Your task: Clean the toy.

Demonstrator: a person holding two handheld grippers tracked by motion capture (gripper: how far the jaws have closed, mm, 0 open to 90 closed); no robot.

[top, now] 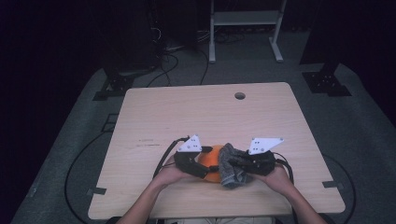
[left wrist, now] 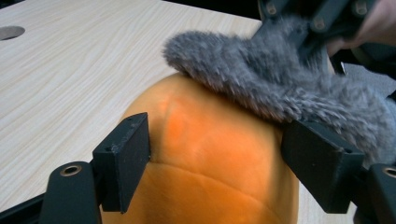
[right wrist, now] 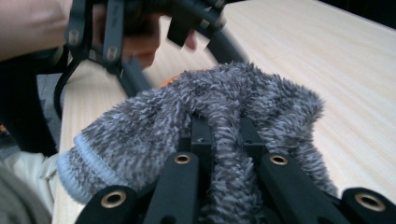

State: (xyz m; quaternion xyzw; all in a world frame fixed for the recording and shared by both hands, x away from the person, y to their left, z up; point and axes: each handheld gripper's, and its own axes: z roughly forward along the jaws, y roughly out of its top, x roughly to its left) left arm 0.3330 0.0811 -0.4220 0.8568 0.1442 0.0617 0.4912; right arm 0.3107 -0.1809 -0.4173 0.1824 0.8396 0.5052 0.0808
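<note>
An orange soft rounded object (top: 213, 164) lies near the table's front edge, with a fuzzy grey sock (top: 230, 168) draped over its right side. In the left gripper view my left gripper (left wrist: 217, 156) has its jaws on either side of the orange object (left wrist: 210, 140), both pads against it, and the sock (left wrist: 261, 79) lies across the top. My right gripper (right wrist: 224, 126) is shut on a fold of the sock (right wrist: 140, 135), pinched tight between its pads. From above, the left gripper (top: 204, 168) and right gripper (top: 236, 163) face each other closely.
The light wooden table (top: 187, 116) has a round cable hole (top: 240, 95) at the back. Cables trail from both grippers, and black stand bases and a white frame stand on the floor beyond the table. The person's forearms enter from the front edge.
</note>
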